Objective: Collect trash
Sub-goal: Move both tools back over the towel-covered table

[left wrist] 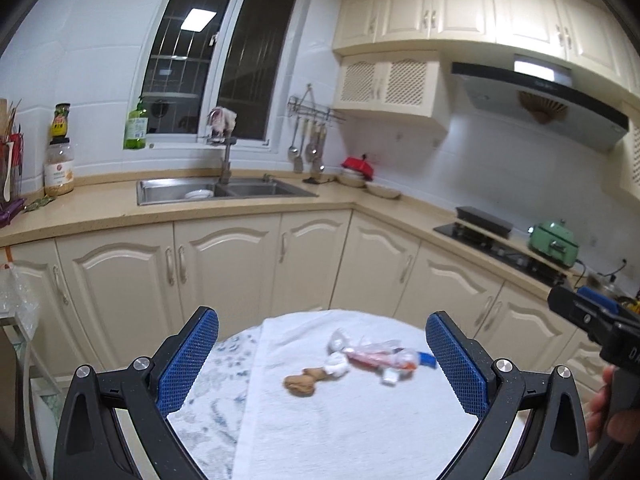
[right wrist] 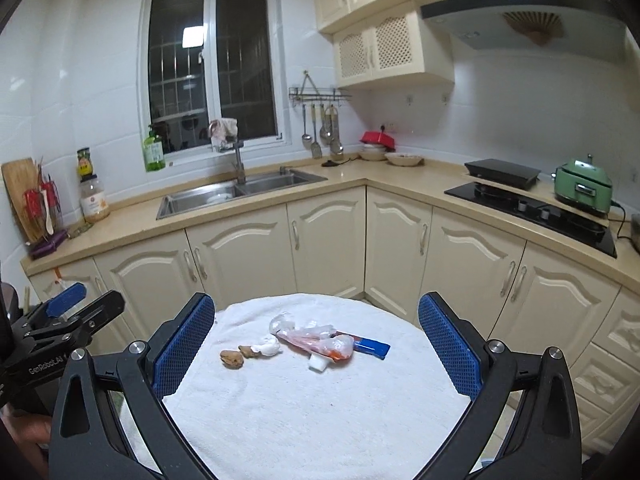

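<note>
Round desk (right wrist: pixel 320 420) under a white towel (left wrist: pixel 340 420). Trash lies near its middle: 2 brown shells (right wrist: pixel 236 357), a white wad (right wrist: pixel 268 347), a clear wrapper (right wrist: pixel 320 342) and a blue packet (right wrist: pixel 372 347), touching in a row. Left tongs (left wrist: pixel 322 360) and right tongs (right wrist: pixel 316 344) gape wide, empty, above the towel.

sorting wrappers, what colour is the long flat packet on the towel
Blue, with a white patch; the long flat packet shows best in the right wrist view.
</note>
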`<act>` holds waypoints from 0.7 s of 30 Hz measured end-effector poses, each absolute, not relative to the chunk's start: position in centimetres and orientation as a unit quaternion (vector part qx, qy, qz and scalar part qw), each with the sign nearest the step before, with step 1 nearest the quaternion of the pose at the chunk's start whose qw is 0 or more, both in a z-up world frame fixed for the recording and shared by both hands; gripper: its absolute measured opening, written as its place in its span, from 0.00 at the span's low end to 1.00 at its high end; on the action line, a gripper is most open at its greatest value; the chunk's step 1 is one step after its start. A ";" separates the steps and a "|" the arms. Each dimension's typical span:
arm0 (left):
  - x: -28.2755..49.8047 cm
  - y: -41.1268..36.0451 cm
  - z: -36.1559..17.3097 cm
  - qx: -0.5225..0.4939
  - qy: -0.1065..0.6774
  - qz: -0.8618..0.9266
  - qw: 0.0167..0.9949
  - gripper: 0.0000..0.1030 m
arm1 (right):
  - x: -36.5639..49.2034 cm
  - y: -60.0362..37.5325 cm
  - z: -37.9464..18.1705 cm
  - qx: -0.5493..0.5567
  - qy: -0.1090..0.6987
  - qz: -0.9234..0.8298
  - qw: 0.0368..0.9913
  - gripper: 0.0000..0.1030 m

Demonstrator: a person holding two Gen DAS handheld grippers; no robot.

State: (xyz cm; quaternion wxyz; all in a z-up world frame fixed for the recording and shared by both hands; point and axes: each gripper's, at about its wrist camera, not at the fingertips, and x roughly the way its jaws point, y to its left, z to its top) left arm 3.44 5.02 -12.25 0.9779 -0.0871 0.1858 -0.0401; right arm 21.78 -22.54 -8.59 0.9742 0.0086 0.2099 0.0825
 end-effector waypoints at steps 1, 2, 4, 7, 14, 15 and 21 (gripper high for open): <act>4.0 4.9 -12.7 -0.085 0.195 -0.038 0.976 0.99 | 22.1 -22.5 -8.8 0.006 0.214 0.081 0.974 1.00; 5.3 4.6 -12.7 -0.083 0.202 -0.038 0.975 0.99 | 22.8 -22.4 -9.4 0.004 0.223 0.078 0.972 1.00; 7.2 4.2 -13.6 -0.077 0.224 -0.034 0.971 0.99 | 23.7 -22.4 -10.4 0.004 0.237 0.080 0.968 1.00; 10.9 3.7 -14.3 -0.073 0.256 -0.038 0.963 0.99 | 25.3 -22.4 -12.2 0.001 0.264 0.084 0.961 1.00; 19.0 2.9 -16.8 -0.052 0.321 -0.040 0.945 0.99 | 29.9 -22.5 -17.1 0.008 0.332 0.094 0.938 1.00; 20.2 2.7 -17.4 -0.050 0.332 -0.038 0.941 0.99 | 30.6 -22.4 -17.8 0.008 0.342 0.096 0.935 1.00; 28.6 1.3 -20.8 -0.039 0.395 -0.031 0.917 0.99 | 33.6 -21.9 -21.7 0.023 0.390 0.112 0.914 1.00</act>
